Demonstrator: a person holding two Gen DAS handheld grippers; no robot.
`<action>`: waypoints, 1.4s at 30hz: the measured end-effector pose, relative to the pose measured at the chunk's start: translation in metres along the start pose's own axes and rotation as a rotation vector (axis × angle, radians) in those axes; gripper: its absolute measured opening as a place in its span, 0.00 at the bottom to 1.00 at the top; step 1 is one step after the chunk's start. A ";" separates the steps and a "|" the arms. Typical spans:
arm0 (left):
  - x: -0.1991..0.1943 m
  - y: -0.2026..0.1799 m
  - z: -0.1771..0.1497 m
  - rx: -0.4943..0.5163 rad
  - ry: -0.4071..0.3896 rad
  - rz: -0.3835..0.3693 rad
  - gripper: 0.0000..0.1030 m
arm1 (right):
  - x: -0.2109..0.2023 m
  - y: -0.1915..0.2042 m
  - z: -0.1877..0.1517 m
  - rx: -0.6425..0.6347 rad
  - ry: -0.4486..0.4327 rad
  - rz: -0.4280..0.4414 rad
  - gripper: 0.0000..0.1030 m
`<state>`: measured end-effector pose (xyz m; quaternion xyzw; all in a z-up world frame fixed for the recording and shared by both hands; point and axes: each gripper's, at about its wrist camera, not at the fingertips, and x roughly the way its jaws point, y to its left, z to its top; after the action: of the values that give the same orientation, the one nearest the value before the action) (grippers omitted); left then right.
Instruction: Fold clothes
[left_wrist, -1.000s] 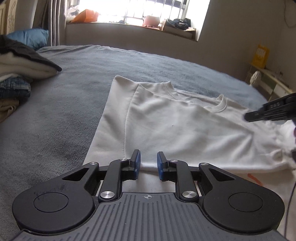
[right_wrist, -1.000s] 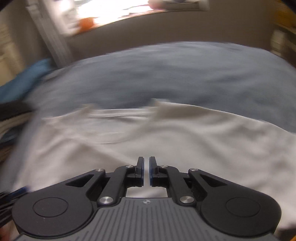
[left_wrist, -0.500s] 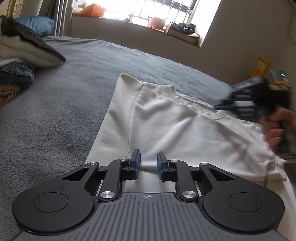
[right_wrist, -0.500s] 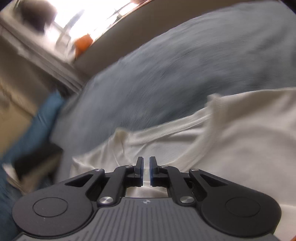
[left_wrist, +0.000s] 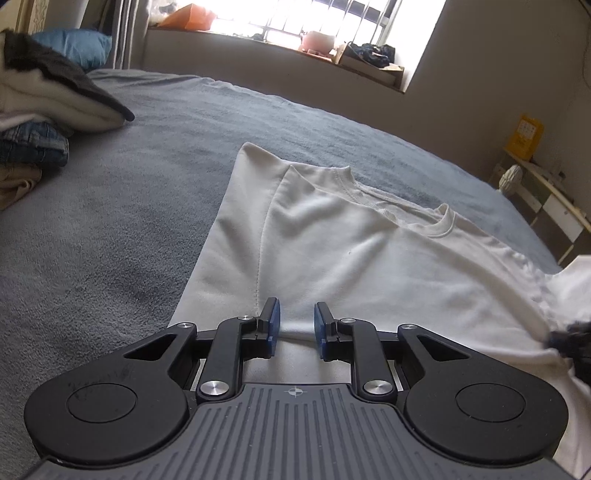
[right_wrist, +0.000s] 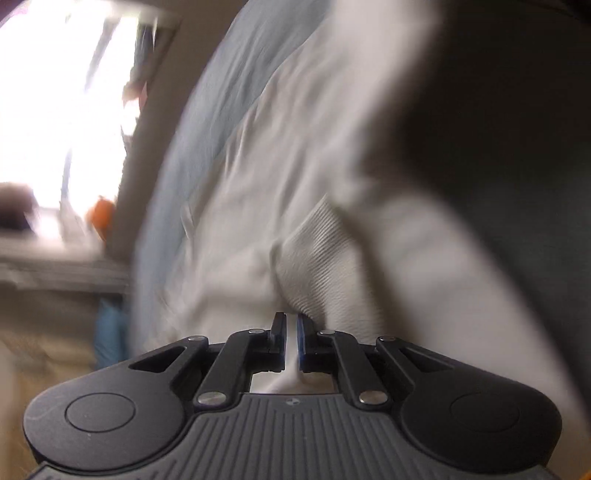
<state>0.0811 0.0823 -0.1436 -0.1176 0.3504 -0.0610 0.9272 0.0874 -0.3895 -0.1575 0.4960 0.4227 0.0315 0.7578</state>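
Shirt: a white sweatshirt (left_wrist: 362, 258) lies flat on a grey bed (left_wrist: 110, 221), its collar away from us and one sleeve already laid inward over the chest.
Left gripper: our left gripper (left_wrist: 295, 323) sits low at the shirt's near hem, jaws apart with the cloth edge in the gap, pinching nothing.
Right gripper: our right gripper (right_wrist: 291, 332) is clenched on a ribbed piece of the shirt, likely a cuff (right_wrist: 317, 258), and the view is tilted and blurred.
Right side of the shirt: in the left view the cloth there is bunched and raised off the bed, next to a dark blurred shape at the frame's right edge.
Step in hand: we judge that the right side of the shirt is being folded in over the chest.
How to do it well: we carry the held cloth across level and lay it parallel to the side already folded; we hold the near hem down so the shirt does not slide.
Risk: the bunching beside the grip may set as a crease unless we pull it taut.
Beyond the shirt: a pile of clothes (left_wrist: 40, 110) rests left of it.
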 end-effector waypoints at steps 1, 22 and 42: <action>0.000 -0.002 0.000 0.013 0.002 0.009 0.19 | -0.009 -0.005 -0.001 0.016 -0.027 0.003 0.07; -0.051 -0.066 -0.004 0.162 0.089 0.057 0.31 | -0.052 -0.045 -0.014 0.084 -0.200 -0.063 0.11; -0.029 -0.043 -0.021 0.139 0.094 0.077 0.32 | -0.020 -0.007 0.028 -0.139 -0.106 -0.220 0.41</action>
<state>0.0437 0.0429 -0.1294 -0.0362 0.3929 -0.0549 0.9172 0.0907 -0.4228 -0.1470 0.3939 0.4309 -0.0490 0.8104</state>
